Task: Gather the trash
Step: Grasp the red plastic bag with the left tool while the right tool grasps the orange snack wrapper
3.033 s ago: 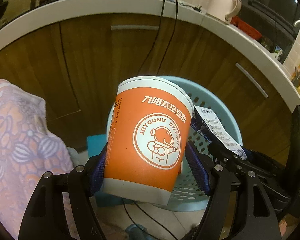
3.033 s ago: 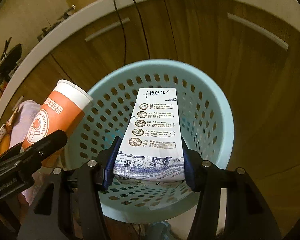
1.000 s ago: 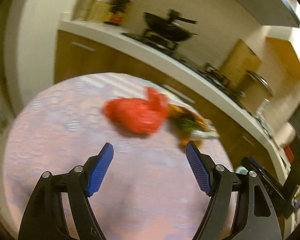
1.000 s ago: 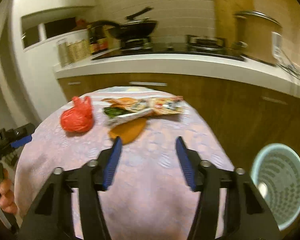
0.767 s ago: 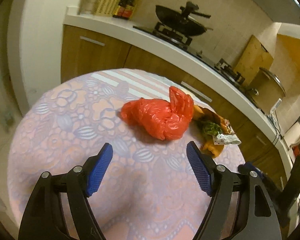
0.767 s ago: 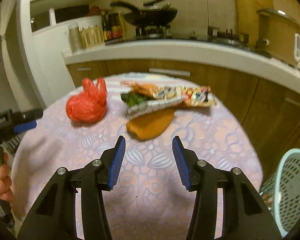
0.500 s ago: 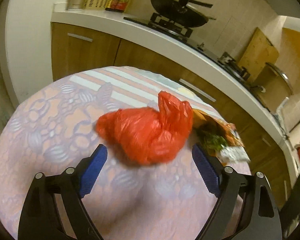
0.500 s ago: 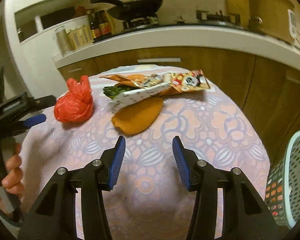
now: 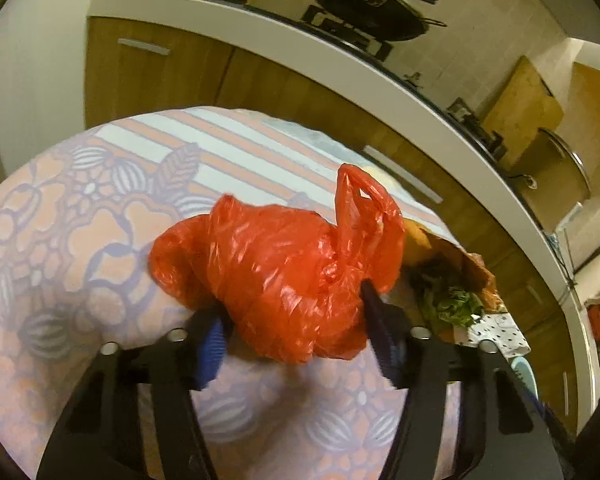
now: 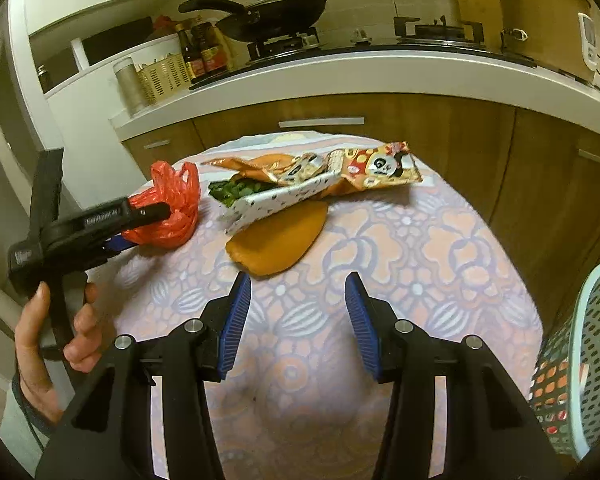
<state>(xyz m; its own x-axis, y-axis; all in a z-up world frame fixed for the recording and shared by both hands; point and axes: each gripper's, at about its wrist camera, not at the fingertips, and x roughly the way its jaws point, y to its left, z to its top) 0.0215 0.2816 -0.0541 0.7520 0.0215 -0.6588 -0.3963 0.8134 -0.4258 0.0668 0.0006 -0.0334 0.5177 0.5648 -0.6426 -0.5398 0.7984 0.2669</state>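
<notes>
A crumpled red plastic bag lies on the patterned tablecloth of a round counter, toward its left side, with the left gripper closed in around it: its blue-padded fingers press against either side of the bag, which bulges between them. In the right wrist view the person's left hand grips the black handle from below, reaching in level from the left edge. The right gripper hovers above the near part of the cloth, fingers apart and holding nothing. Just beside the bag sits a heap of other rubbish: a printed snack wrapper, a white dotted packet with green leaves at its mouth, and a flat orange peel under them. At far right stands a pale blue perforated basket; orange and red colors show through its holes, but its contents cannot be made out.
</notes>
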